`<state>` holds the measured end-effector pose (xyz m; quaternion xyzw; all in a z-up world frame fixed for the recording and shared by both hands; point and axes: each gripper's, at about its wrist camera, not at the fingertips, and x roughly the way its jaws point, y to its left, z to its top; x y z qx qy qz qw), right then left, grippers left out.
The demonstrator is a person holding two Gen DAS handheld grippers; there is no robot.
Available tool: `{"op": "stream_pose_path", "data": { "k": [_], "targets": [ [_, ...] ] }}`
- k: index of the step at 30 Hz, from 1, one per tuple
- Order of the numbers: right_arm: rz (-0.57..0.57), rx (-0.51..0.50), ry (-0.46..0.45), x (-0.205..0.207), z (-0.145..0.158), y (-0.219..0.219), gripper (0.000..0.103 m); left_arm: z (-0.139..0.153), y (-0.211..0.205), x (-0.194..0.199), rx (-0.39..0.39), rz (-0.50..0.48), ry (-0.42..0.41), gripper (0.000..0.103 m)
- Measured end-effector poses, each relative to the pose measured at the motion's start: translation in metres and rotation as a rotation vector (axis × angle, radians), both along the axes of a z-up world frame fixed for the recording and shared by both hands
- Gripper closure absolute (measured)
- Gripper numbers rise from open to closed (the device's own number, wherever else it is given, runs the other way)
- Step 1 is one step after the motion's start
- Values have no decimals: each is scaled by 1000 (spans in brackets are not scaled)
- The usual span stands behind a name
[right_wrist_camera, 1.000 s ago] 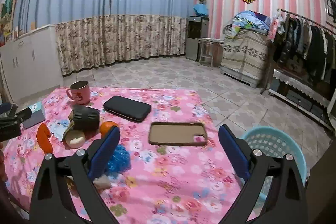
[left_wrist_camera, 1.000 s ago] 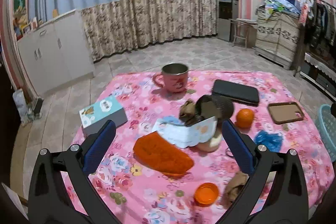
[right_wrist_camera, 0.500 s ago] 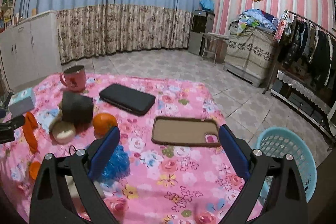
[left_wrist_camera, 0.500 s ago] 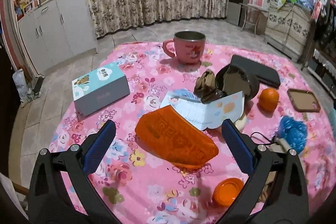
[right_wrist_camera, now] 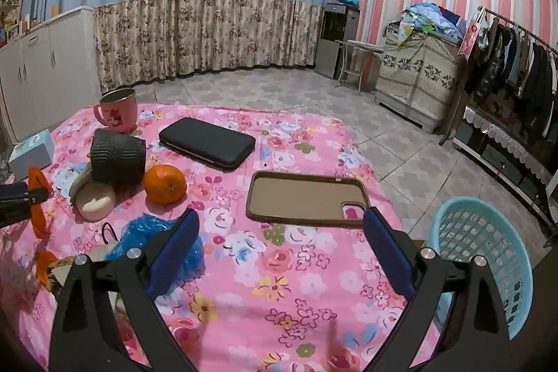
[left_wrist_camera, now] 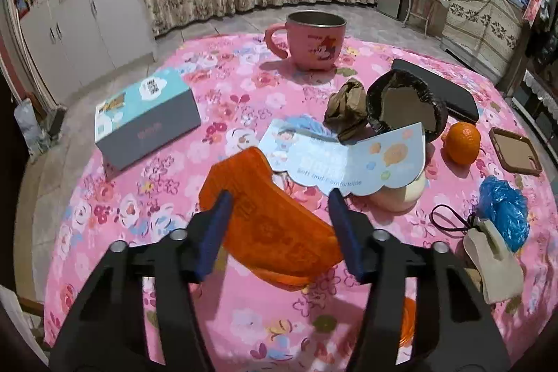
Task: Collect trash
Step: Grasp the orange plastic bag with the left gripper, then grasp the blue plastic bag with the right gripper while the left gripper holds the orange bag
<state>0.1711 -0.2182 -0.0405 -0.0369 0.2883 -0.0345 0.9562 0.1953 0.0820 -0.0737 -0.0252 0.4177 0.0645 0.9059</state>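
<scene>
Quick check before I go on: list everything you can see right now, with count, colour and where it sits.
Wrapper: 1, orange, between left fingers.
Card: 1, pale blue, behind wrapper.
Crumpled paper: 1, brown, mid-table.
Cup: 1, black, tipped over.
Mug: 1, pink, far edge.
Box: 1, teal-grey, left.
Orange: 1, beside cup.
Plastic bag: 1, blue, right.
Wallet: 1, black.
Phone case: 1, brown.
Basket: 1, light blue, beside table.
Left gripper: closing around wrapper.
Right gripper: open, empty.

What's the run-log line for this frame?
left hand-held gripper: closing around orange wrapper | right hand-held gripper: open, idle | basket: beside table
</scene>
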Motion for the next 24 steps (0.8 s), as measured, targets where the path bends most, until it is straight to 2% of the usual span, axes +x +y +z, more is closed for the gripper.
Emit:
{"op": "stream_pose_path", "data": {
  "k": [7,10,13,21,24],
  "targets": [
    [21,-26,-8,-2,-1,7,10,-6,13,-3,-39,4,45,84],
    [29,-32,-10,-4,0,8,10,-5,15,-5,-29,2,41,97],
    [34,-22,-6,-4,0,7,10,0,18,-7,-44,5,25,101],
    [58,-9,20,-1,-7,12,10,24,1,-20,4,-32,-80,102],
    [85,21,37,1,-12,16,10,28,-4,-22,3,-49,-96,102]
  ]
}}
